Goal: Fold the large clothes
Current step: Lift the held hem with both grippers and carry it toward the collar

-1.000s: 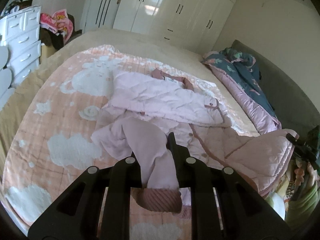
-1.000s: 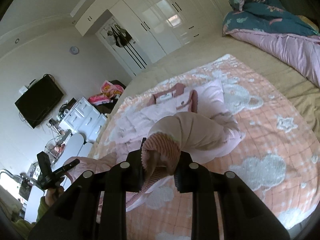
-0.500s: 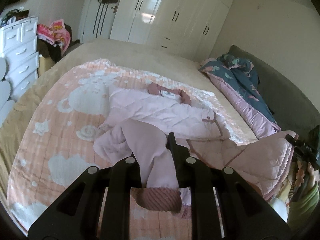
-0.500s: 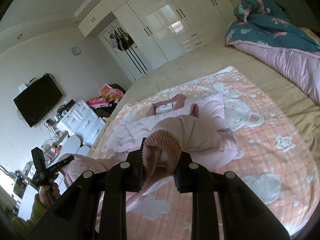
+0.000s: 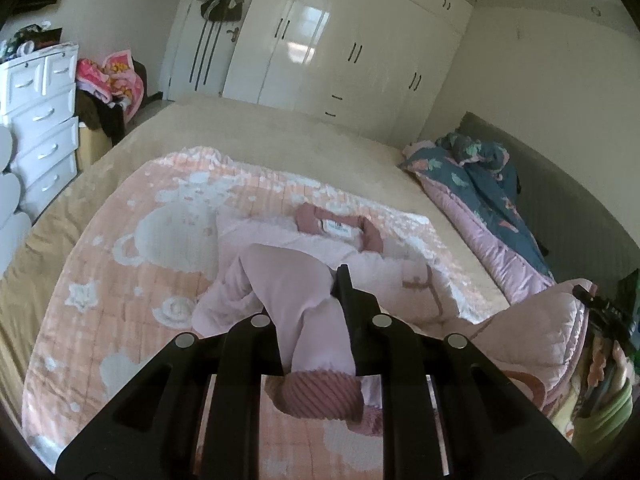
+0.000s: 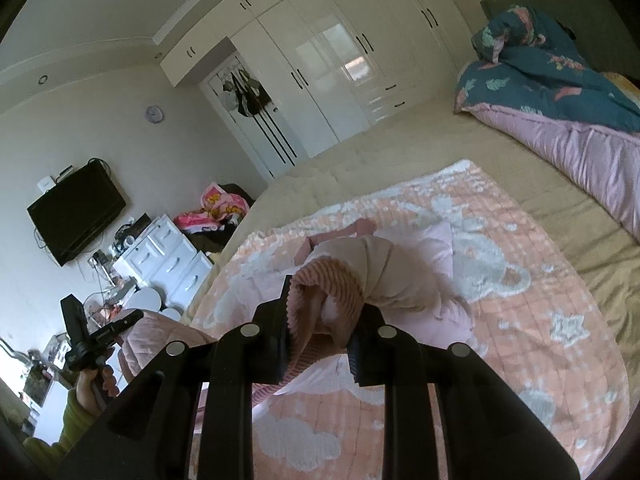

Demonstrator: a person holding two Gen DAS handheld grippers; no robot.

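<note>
Left wrist view: left tool is clenched on a pale pink sleeve of the pink jacket. The sleeve runs up between the fingers, and its ribbed dusty-pink cuff hangs below the grip, close to the camera. Ahead of the tool the jacket body lies spread on the peach cloud-print blanket covering the bed. The collar with its white label is at the far end. Another quilted pink part of the garment is bunched off to the right of the tool, next to the right tool seen at the frame edge. Further right and ahead, a teal and pink duvet is heaped by the grey headboard. White wardrobe straight ahead, white drawers far left.

Right wrist view: right tool grips the other sleeve at its ribbed cuff, fingers closed on the fabric. The sleeve arcs up and away from the tool, back to the jacket body on the blanket just ahead. Left tool shows low left of this tool, held in a hand, with quilted pink fabric beside it. Wall TV is up left, and the duvet is far right.
</note>
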